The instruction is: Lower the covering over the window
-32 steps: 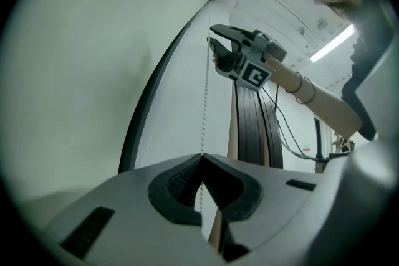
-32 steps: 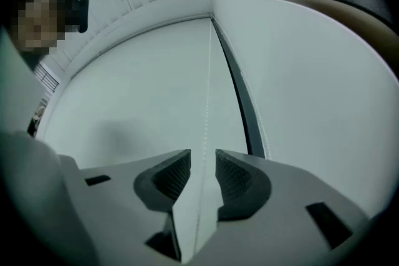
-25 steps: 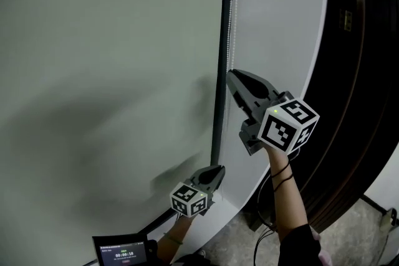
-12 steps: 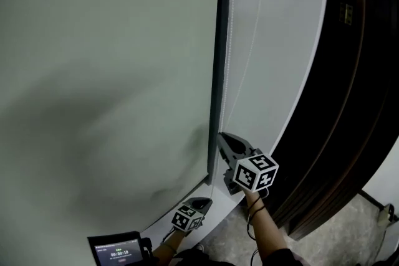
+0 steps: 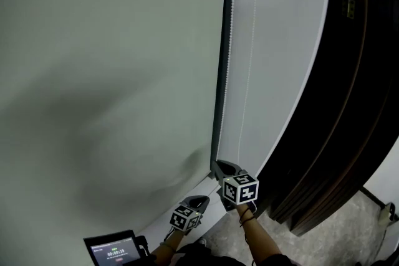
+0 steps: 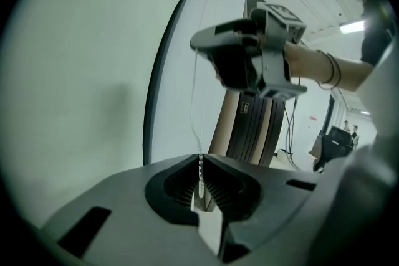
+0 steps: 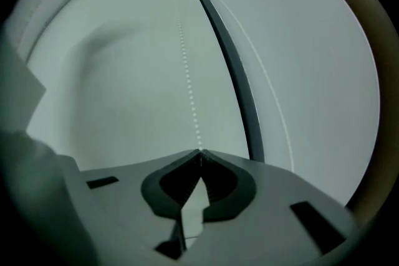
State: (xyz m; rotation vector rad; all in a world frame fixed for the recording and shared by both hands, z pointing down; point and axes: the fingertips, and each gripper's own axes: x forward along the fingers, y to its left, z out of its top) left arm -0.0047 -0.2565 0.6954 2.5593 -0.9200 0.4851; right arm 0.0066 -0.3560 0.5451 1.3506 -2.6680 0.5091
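The white roller blind [image 5: 274, 40] hangs over the window, to the right of a dark vertical frame strip [image 5: 222, 71]. A white bead chain [image 5: 228, 53] runs down beside that strip. My right gripper [image 5: 218, 164] is low at the frame's foot, shut on the bead chain [image 7: 187, 71], which enters its jaws from above. My left gripper [image 5: 203, 199] sits just below and to the left of it. In the left gripper view my left gripper [image 6: 200, 162] is also shut on the chain [image 6: 194, 103], which rises to the right gripper [image 6: 249, 53].
A pale green wall [image 5: 93, 71] fills the left. Dark wooden panels [image 5: 349, 103] stand right of the blind, with grey floor [image 5: 349, 233] below. A small screen device [image 5: 112, 250] shows at the bottom left.
My right gripper has come down a long way with the chain, from mid-height to just above the left gripper. The left gripper has barely moved.
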